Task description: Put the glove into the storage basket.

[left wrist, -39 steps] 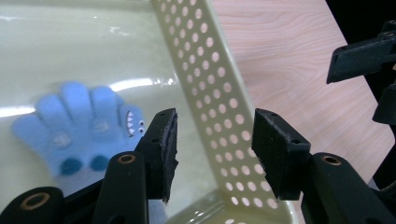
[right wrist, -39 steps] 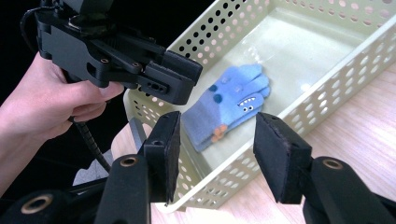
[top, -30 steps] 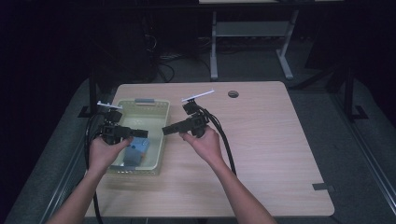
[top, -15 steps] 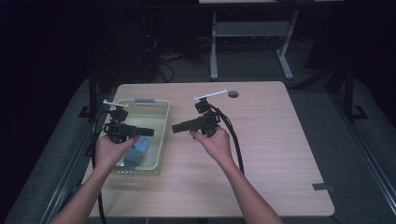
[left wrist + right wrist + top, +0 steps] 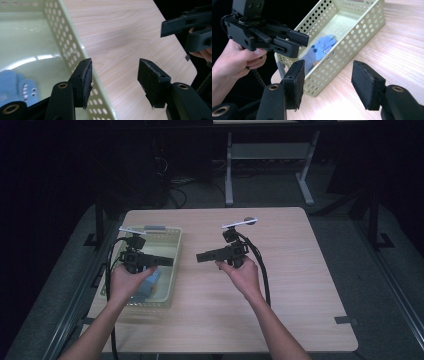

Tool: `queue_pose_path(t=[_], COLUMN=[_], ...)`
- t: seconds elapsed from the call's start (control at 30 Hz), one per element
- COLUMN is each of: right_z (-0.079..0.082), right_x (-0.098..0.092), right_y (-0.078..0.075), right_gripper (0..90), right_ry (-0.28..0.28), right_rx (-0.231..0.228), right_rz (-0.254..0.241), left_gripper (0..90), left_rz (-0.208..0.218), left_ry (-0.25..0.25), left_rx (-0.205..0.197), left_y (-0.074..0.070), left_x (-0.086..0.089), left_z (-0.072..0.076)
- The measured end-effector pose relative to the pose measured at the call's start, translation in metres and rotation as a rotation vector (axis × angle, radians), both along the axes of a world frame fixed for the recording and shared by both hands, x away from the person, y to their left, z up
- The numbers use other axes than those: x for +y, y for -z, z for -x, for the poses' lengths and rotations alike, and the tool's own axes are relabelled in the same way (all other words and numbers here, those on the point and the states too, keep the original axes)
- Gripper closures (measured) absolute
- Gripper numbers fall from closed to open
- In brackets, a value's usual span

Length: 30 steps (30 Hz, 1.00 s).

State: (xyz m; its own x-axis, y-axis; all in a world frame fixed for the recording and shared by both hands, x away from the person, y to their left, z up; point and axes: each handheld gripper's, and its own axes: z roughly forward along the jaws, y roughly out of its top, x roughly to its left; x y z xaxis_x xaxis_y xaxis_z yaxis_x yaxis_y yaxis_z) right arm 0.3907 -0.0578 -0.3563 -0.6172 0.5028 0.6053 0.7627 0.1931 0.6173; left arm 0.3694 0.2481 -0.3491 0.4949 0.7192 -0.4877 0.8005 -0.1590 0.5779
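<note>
Wood-grain table (image 5: 300, 285) | left gripper (image 5: 113, 82) widened, empty, above pale green perforated basket (image 5: 352, 50) | blue shark glove (image 5: 319, 51) inside (seemingly dropped) | right gripper (image 5: 327, 82) unclenched, empty, drawn away

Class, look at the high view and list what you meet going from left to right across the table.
Left hand-held gripper over the green perforated basket → bare wooden table strip → right hand-held gripper, pointing left → its black cable.

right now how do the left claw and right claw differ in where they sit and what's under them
The left claw hangs over the pale green perforated basket; the right claw hangs over bare wooden table. The left one is nearest the blue shark-face glove lying in the basket; the right one is farther from it. Both are open and empty, pointing toward each other.
</note>
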Motion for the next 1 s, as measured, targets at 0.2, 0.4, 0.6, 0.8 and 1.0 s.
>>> queue_pose_path(t=[0.2,0.4,0.6,0.8,1.0], right_z=[0.001,0.003,0.004,0.005,0.006], right_x=[-0.012,-0.025,-0.036,-0.048,-0.059], right_y=[0.003,0.004,0.006,0.008,0.011], right_gripper=[43.4,42.3,41.6,40.5,40.1], right_ry=[0.015,0.034,0.053,0.07,0.084], right_rx=[0.007,0.012,0.021,0.025,0.024], right_rz=[0.0,-0.004,-0.012,-0.007,-0.004], left_gripper=[44.0,43.3,42.0,40.9,39.7], left_rz=[0.004,0.004,0.013,0.026,0.034], left_ry=[0.021,0.04,0.053,0.07,0.085], left_rx=[-0.013,-0.017,-0.021,-0.024,-0.026], left_y=[-0.001,0.0,0.002,0.003,0.005], left_x=[-0.014,-0.023,-0.031,-0.04,-0.049], left_z=[0.001,0.0,0.001,0.002,0.003])
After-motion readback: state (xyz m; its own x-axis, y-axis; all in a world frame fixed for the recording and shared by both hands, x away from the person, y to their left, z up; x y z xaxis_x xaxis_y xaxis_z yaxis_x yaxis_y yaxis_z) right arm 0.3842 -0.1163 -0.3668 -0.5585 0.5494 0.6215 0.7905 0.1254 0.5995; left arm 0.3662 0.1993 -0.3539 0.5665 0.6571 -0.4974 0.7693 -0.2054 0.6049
